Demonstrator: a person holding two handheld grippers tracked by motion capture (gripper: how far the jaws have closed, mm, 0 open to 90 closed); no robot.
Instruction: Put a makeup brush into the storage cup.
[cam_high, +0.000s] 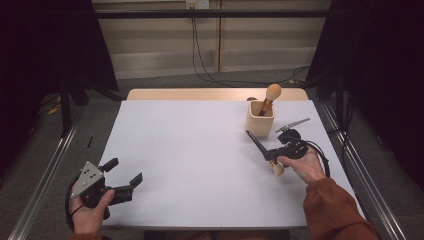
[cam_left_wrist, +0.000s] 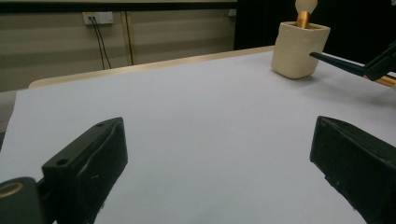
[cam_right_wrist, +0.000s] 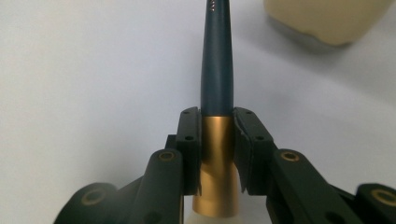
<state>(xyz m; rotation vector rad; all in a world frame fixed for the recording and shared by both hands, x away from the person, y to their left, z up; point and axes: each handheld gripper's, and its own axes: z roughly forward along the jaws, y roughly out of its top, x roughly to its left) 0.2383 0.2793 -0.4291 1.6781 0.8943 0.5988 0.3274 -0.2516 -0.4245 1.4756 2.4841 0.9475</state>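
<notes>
- High view: the right gripper (cam_high: 274, 156), held in the person's right hand (cam_high: 303, 167), is clamped on a makeup brush (cam_high: 263, 150) near the table's (cam_high: 190, 165) right edge. The brush's dark handle points up and left toward a cream holder cup (cam_high: 260, 120), its tip just short of the cup; its pale bristle head lies beside the hand.
- High view, continued: a second brush (cam_high: 270, 98) with a round pale head stands tilted in the cup. The left gripper (cam_high: 125, 176), in the left hand (cam_high: 90, 210) at the table's near left corner, has its jaws spread wide with nothing between them.
- Left gripper view: both black jaws stand far apart over bare white tabletop (cam_left_wrist: 196, 121). The cup (cam_left_wrist: 299, 49) sits far right, with the held brush's dark handle tip (cam_left_wrist: 336, 63) just beside it.
- Right gripper view: the pads press on either side of the brush's gold ferrule (cam_right_wrist: 217, 154); the dark blue handle (cam_right_wrist: 217, 70) runs straight ahead, and the cup's base (cam_right_wrist: 327, 18) lies at upper right.
</notes>
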